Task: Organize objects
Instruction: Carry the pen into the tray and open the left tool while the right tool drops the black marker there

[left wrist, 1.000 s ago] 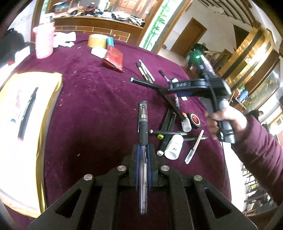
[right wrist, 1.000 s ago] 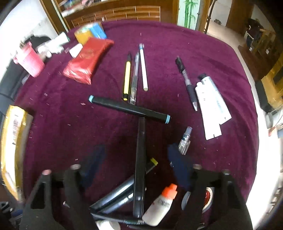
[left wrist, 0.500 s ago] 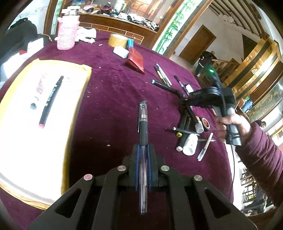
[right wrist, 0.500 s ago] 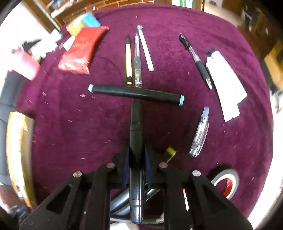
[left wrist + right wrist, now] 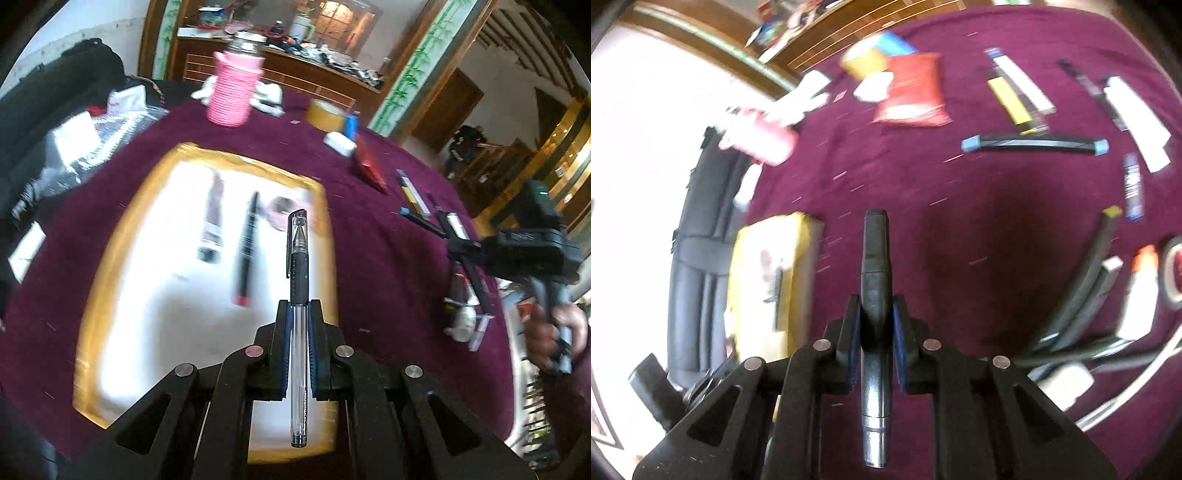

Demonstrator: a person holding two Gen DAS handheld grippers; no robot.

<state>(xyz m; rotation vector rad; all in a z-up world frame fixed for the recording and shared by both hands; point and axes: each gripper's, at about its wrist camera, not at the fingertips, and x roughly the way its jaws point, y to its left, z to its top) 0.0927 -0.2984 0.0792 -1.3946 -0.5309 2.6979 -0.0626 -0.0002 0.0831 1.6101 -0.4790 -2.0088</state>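
The left hand-held gripper (image 5: pixel 298 314) is pinching a clear gel pen (image 5: pixel 297 295) by its barrel, the pen's long axis running straight out along the fingers with the capped tip leading. It hangs above the gold-rimmed white tray (image 5: pixel 92 295), over the tray's edge nearest the maroon tabletop (image 5: pixel 388 240), and the pen lies roughly parallel to the black marker (image 5: pixel 246 243) and the tube (image 5: pixel 213 221) already in the tray. That alignment is what the next move likely turns on: lower and let go beside the marker.

The right hand-held gripper (image 5: pixel 875 317) is pressed on a dark marker (image 5: pixel 874 288) (also gripped lengthwise), and from it the tray (image 5: pixel 798 229) sits ahead and to the left, well apart. So the left hand is plainly nearer the tray; the right hand (image 5: pixel 554 332) is held off past the tabletop's far side from it.
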